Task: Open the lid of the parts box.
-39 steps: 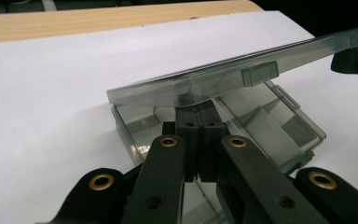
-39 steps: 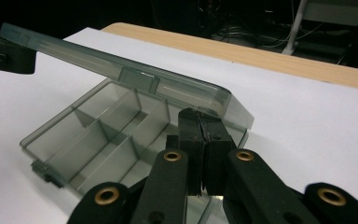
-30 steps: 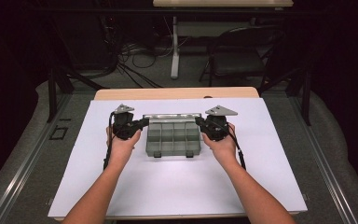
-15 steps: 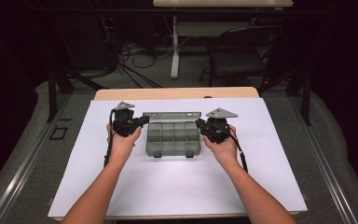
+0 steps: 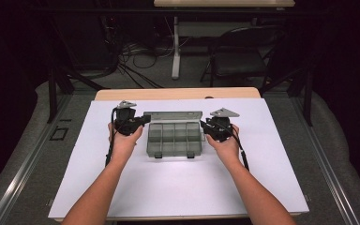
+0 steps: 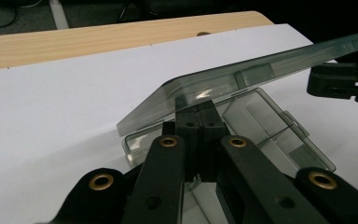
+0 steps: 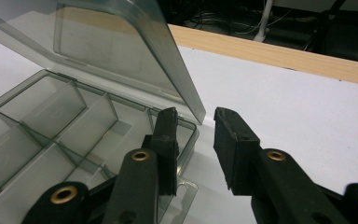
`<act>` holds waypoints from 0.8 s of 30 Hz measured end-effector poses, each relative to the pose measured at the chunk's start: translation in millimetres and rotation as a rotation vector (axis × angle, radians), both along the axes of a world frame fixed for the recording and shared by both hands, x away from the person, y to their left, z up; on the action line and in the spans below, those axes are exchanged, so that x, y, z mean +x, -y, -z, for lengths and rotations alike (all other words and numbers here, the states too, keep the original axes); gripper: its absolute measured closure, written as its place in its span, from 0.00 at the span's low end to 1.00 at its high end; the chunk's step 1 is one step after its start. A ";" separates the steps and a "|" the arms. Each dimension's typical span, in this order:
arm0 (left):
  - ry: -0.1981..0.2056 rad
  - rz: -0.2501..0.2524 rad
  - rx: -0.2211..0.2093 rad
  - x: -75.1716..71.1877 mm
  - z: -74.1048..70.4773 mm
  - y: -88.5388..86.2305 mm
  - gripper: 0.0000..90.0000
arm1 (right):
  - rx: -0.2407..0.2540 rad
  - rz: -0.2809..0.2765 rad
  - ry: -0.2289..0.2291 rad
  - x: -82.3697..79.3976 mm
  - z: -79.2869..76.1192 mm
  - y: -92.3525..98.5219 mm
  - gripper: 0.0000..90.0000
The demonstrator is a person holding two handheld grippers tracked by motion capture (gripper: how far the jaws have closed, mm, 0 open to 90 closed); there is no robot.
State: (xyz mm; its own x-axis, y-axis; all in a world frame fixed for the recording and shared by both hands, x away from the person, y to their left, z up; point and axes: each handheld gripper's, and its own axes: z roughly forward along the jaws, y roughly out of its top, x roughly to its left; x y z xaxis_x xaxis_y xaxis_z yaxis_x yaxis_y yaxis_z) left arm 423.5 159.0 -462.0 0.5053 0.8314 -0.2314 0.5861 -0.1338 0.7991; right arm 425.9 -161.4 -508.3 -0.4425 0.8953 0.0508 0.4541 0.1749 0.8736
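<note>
2 hand-held grippers flank a smoky translucent plastic organiser box (image 5: pixel 174 139) lying on the white sheet (image 5: pixel 178 187) that covers the table, near the wooden strip (image 5: pixel 178 93) at its far edge. The left gripper (image 5: pixel 143 120) stands at the box's left end, its jaws clenched fully together with their tips just under the corner of the raised lid (image 6: pixel 242 77); in the left gripper view the closed black jaws meet at the lid's near corner, above the tray's rounded rim, though whether they press on it cannot be told. The right gripper (image 5: pixel 204 127) stands at the box's right end; its jaws have just been opening and now stand apart, the inner jaw over the tray's right-hand compartment, the outer jaw over the sheet, with the lid's free corner between them, untouched. The lid, a flat rectangular panel with rounded corners, tilts up from the far hinge. The tray is divided by thin upright walls into rectangular compartments. The jaw pads look matt and slightly rough, with brass-coloured rivets at the links.
</note>
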 end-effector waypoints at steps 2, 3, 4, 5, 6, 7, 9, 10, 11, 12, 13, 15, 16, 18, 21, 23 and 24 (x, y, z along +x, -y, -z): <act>0.000 -0.001 -0.002 0.3 0.2 -0.1 1.00 | -0.004 0.001 0.001 3.1 3.4 -2.1 0.76; -0.002 0.001 -0.001 0.5 0.2 -0.3 1.00 | -0.006 0.001 0.002 4.6 5.2 -3.5 0.76; -0.004 -0.002 -0.005 0.6 0.3 0.1 1.00 | -0.014 0.003 0.003 6.1 7.1 -5.2 0.76; 0.000 -0.002 -0.001 0.8 0.3 0.0 1.00 | -0.018 0.004 0.003 7.8 8.9 -6.6 0.77; -0.001 -0.004 -0.004 0.8 0.4 0.3 1.00 | -0.021 0.007 0.003 9.4 10.6 -7.7 0.77; -0.001 -0.003 -0.003 1.0 0.4 0.3 1.00 | -0.024 0.008 -0.001 11.1 12.0 -8.8 0.78; -0.003 0.001 0.000 1.3 0.4 0.3 1.00 | -0.030 0.013 0.004 14.3 13.8 -11.1 0.79; -0.004 0.000 0.000 1.4 0.4 0.3 1.00 | -0.036 0.016 0.007 15.9 14.5 -12.3 0.79; -0.005 0.001 0.001 1.5 0.3 0.3 1.00 | -0.039 0.022 0.008 17.3 14.6 -13.4 0.80; -0.005 0.000 0.000 1.6 0.2 0.3 1.00 | -0.043 0.024 0.013 19.9 15.2 -15.0 0.81; -0.005 0.000 0.000 1.6 0.2 0.4 1.00 | -0.043 0.024 0.013 19.9 15.2 -15.0 0.81; -0.005 0.000 0.000 1.7 0.1 0.4 1.00 | -0.050 0.022 0.013 22.3 15.9 -15.7 0.82; -0.005 0.001 -0.001 1.7 0.1 0.3 1.00 | -0.050 0.022 0.012 23.1 16.4 -16.1 0.82; -0.002 -0.002 -0.002 2.0 0.3 0.2 1.00 | -0.047 0.020 0.005 25.2 18.2 -15.1 0.84; -0.001 -0.002 -0.003 2.2 0.3 0.1 1.00 | -0.040 0.018 -0.003 26.0 19.1 -14.5 0.86; -0.002 -0.001 -0.002 2.1 0.4 0.2 1.00 | -0.046 0.010 -0.005 26.4 20.0 -14.1 0.89; -0.001 -0.001 -0.002 2.1 0.4 0.2 1.00 | -0.050 0.008 -0.001 26.4 20.2 -14.0 0.90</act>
State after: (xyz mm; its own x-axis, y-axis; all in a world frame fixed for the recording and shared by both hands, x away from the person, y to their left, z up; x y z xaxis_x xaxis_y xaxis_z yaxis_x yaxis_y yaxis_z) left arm 425.6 158.8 -462.4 0.5041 0.8314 -0.2339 0.5872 -0.1314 0.7987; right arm 452.4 -147.4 -528.6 -0.4349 0.9004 0.0060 0.4565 0.2148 0.8634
